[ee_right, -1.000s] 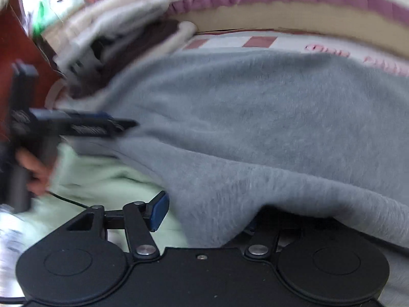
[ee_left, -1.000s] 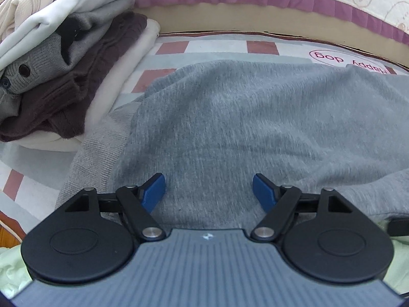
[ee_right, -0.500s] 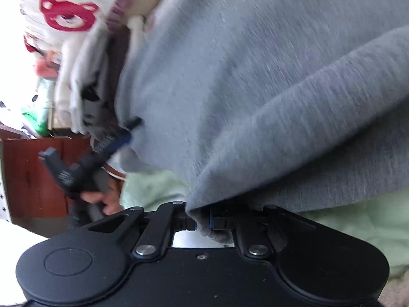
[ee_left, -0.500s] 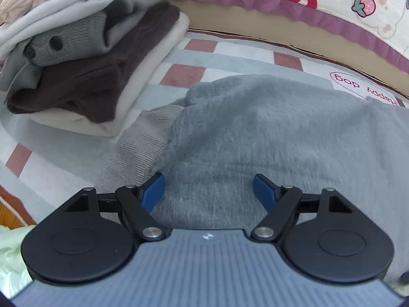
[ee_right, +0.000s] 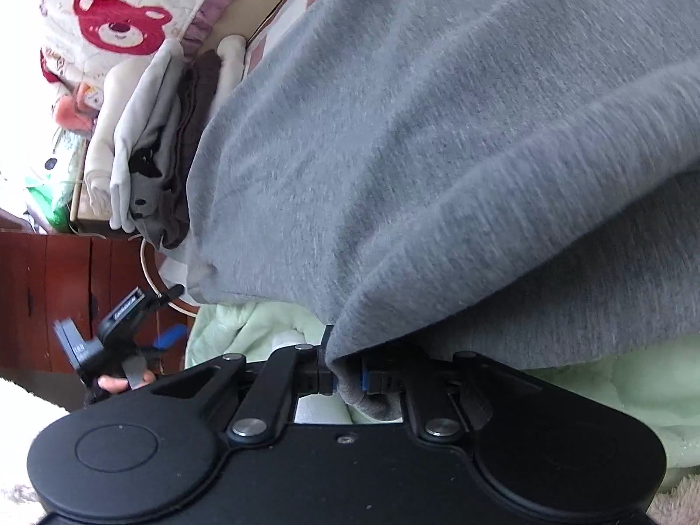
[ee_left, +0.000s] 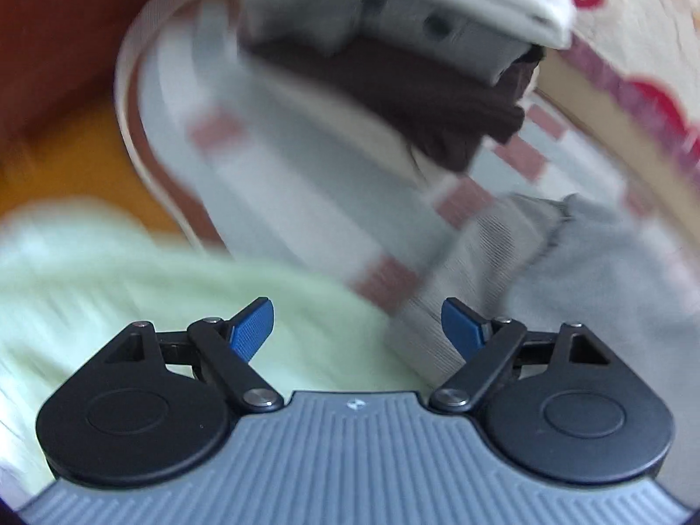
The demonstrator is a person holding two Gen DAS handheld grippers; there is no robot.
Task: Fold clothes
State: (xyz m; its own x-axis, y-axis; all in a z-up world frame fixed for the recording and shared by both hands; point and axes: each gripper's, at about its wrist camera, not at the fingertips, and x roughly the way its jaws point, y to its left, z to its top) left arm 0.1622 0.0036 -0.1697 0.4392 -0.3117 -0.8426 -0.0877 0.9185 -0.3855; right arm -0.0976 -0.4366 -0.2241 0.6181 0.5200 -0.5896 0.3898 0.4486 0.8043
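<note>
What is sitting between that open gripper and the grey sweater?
In the left wrist view, pale green bedding and checked sheet lie between the left gripper and the grey sweater.

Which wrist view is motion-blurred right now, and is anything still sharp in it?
Left wrist view: heavy motion blur on the clothes stack and green blanket; only the left gripper is sharp. Right wrist view: mostly crisp, the grey sweater clear, fisheye bending at the edges.

Checked grey-and-red sheet (ee_left: 306,166) covered the bed. Cream quilt with red bears (ee_right: 122,22) and purple trim lay behind. Reddish-brown wooden cabinet (ee_right: 52,297) stood alongside. Orange floor (ee_left: 87,162), blurred. Daylight.
</note>
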